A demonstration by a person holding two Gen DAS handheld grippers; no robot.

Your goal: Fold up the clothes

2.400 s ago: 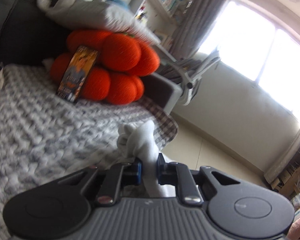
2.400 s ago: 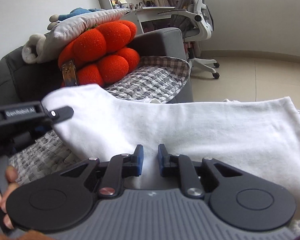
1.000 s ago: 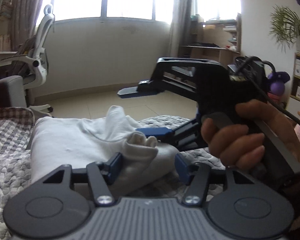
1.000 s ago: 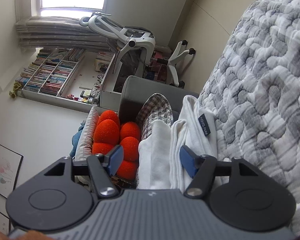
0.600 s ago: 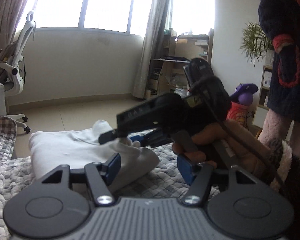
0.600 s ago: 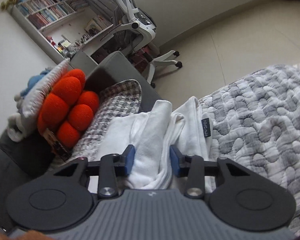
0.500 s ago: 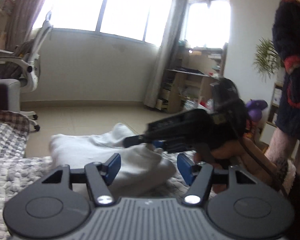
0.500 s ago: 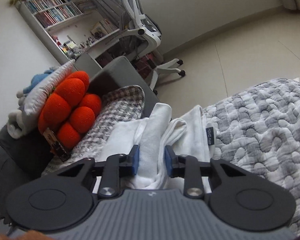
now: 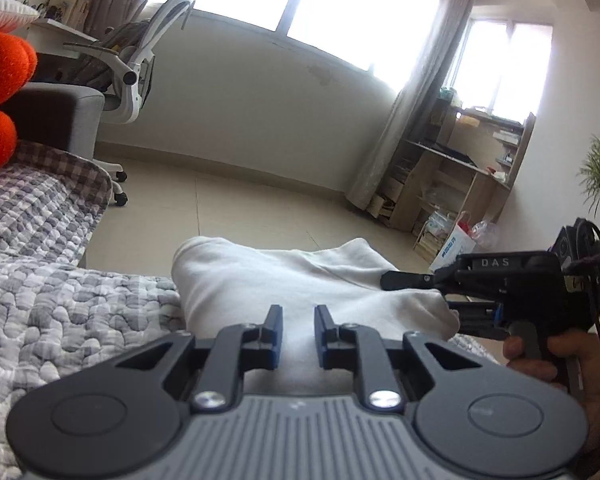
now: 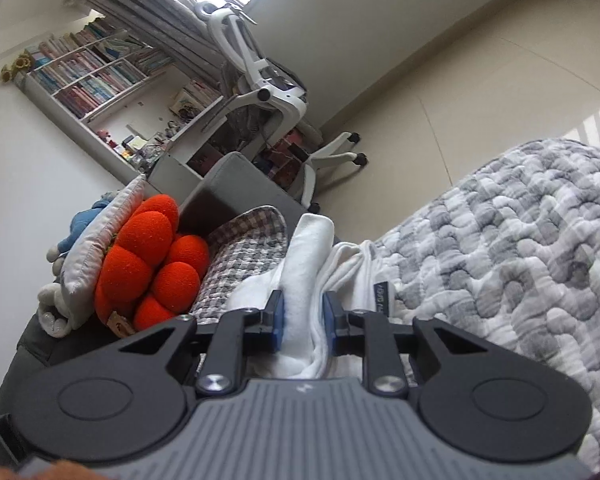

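A white garment (image 9: 284, 280) lies folded on the grey quilted bed cover (image 9: 60, 312). My left gripper (image 9: 297, 332) reaches over its near edge, and its jaws are closing with white cloth filling the narrow gap between the pads. My right gripper (image 9: 420, 298), held by a hand (image 9: 560, 364), comes in from the right and pinches the garment's right corner. In the right wrist view the right gripper (image 10: 302, 312) is shut on a thick fold of the white garment (image 10: 312, 240), whose small label (image 10: 380, 292) shows just to the right.
An orange knobbly cushion (image 10: 152, 260) and a grey pillow lean on the dark sofa back. A checked blanket (image 10: 248, 248) covers the seat end by the sofa arm (image 9: 60, 120). Beyond the bed edge are bare floor, a white office chair (image 9: 140, 60) and wooden shelves (image 9: 460, 184).
My left jaws went from wide apart to nearly together around the garment's near edge, and that view swung left. The right jaws closed on the folded cloth and that gripper rolled.
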